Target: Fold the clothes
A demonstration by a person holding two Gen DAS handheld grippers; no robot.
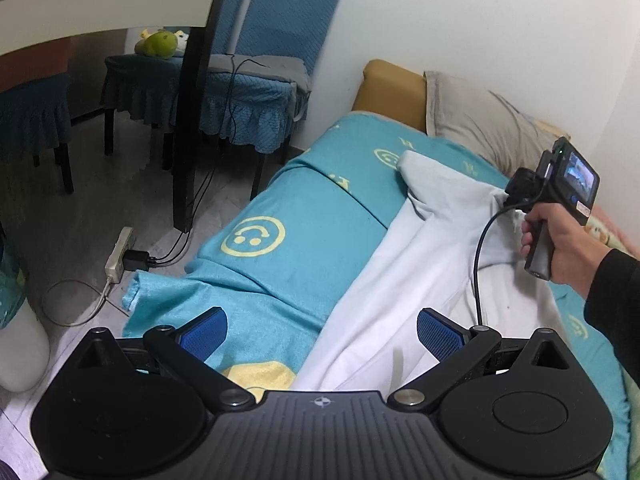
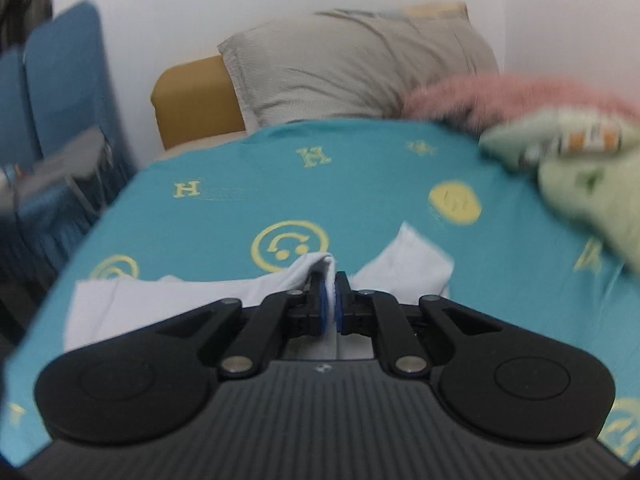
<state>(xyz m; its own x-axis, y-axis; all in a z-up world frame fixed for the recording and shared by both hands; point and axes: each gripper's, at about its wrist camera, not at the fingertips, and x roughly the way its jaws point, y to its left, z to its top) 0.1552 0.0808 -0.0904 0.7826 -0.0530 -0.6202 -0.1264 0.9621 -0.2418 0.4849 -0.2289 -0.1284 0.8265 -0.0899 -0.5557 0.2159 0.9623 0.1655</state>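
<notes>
My right fingers (image 2: 329, 300) clamp a fold of the white shirt (image 1: 400, 288) on the bed (image 1: 320, 216); left fingers (image 1: 320, 336) spread wide, empty. Shirt's long axis runs away from left gripper, which is nearer its loose near end.

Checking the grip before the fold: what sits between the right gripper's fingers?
A bunched fold of the white garment, pinched between the right gripper fingers; the right wrist view shows it.
</notes>
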